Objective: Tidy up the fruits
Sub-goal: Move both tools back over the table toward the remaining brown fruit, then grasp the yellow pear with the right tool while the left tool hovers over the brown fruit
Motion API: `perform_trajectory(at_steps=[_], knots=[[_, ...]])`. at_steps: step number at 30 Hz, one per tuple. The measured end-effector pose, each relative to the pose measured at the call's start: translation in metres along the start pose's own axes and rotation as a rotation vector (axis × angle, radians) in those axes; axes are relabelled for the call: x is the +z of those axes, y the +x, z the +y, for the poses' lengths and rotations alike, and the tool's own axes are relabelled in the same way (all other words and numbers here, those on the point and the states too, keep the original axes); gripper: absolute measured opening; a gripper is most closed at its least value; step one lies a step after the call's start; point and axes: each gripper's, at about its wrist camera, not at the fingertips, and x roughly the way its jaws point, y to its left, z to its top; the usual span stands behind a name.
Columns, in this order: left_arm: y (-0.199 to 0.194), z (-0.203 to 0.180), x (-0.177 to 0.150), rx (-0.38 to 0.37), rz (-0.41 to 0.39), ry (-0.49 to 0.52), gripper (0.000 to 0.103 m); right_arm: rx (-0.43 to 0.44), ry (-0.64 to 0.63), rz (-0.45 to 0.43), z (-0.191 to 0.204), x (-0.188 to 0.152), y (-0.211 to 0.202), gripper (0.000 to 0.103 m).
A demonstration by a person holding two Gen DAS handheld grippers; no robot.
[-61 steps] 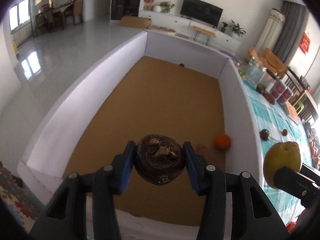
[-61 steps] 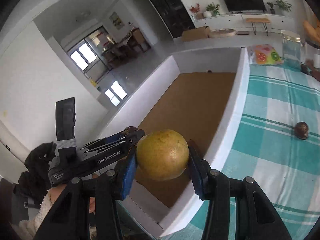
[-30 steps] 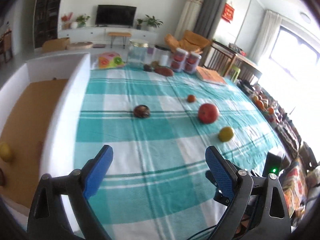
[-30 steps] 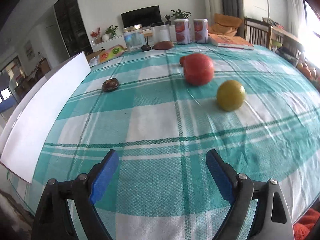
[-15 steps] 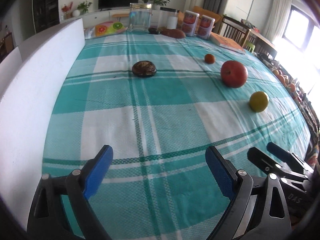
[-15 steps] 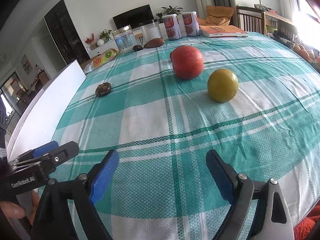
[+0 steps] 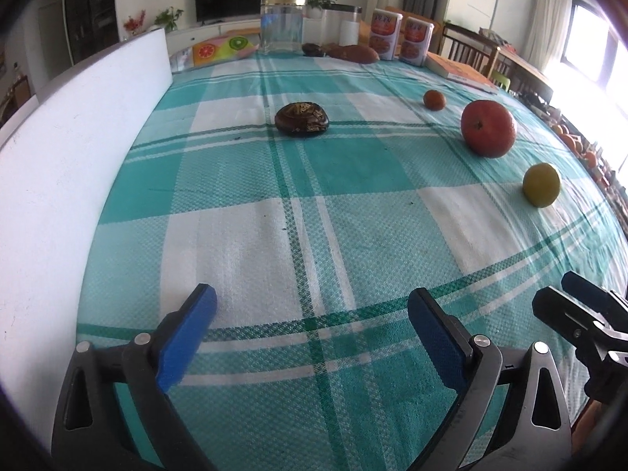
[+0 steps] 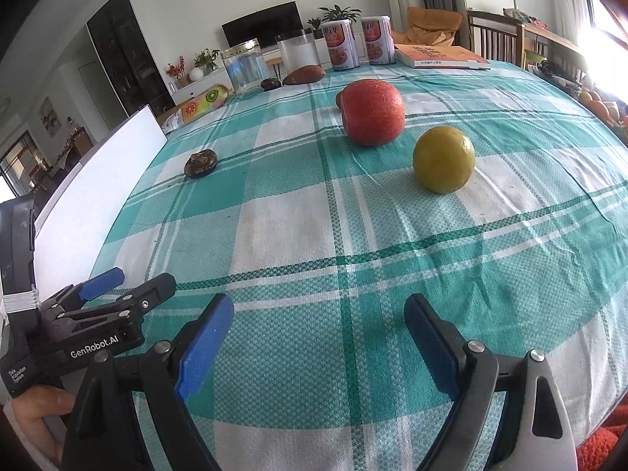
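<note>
Hovering w/ jaws wide & empty, right gripper (image 8: 318,337) had yellow fruit (image 8: 443,159) ahead-right, nearer than to left gripper (image 7: 312,325); dark fruit (image 7: 301,118) lay straight ahead of left.

left gripper (image 7: 312,322): two seconds back we had it clamped on a dark brown fruit over the box; now its jaws stand wide apart with nothing between them, low over the tablecloth (image 7: 353,216).
right gripper (image 8: 318,324): we held a yellow-green fruit over the box edge then; now it is spread wide with nothing in it.
view: we have swung from the box to the table; the white box wall (image 7: 70,165) now lies at 9 o'clock.
red fruit (image 8: 373,112): larger at 12 o'clock than a second ago.
yellow fruit (image 8: 443,159): likewise nearer, at 1 o'clock.
</note>
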Motion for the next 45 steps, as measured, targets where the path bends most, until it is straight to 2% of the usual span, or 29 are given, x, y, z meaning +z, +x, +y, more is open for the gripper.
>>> perform_trajectory(at_steps=[4,11,17,20,24,26,29,31,35,38,45], knots=[[0.004,-0.009,0.0,0.04,0.019,0.043,0.102,0.011,0.007,-0.029,-0.002,0.001,-0.007,0.088],[0.004,-0.007,0.0,0.03,0.019,0.041,0.102,0.035,0.066,-0.008,-0.013,0.0,-0.003,0.088],[0.003,-0.001,0.004,-0.032,0.025,0.02,0.102,0.033,0.077,-0.002,-0.014,0.0,-0.002,0.088],[0.006,0.005,0.024,-0.079,0.027,-0.014,0.101,0.037,0.086,0.009,-0.015,-0.001,0.0,0.088],[0.011,0.01,0.064,-0.058,-0.034,-0.068,0.1,0.037,0.084,0.012,-0.015,-0.001,0.001,0.089],[0.023,0.012,0.079,-0.053,-0.035,-0.088,0.1,0.038,0.084,0.013,-0.015,0.0,0.001,0.089],[0.049,0.007,0.1,0.003,-0.035,-0.053,0.097,0.04,0.084,0.015,-0.015,0.0,0.002,0.089],[0.065,0.004,0.112,0.03,-0.021,-0.039,0.08,0.037,0.079,0.016,-0.014,0.0,0.003,0.09],[0.09,0.001,0.125,0.052,-0.007,-0.024,0.076,0.036,0.072,0.018,-0.012,0.0,0.004,0.092],[0.094,0.002,0.124,0.073,-0.031,-0.006,0.049,0.035,0.067,0.018,-0.011,-0.001,0.004,0.093],[0.068,-0.003,0.102,0.023,-0.009,0.066,0.049,0.033,0.059,0.021,-0.009,0.0,0.006,0.095]])
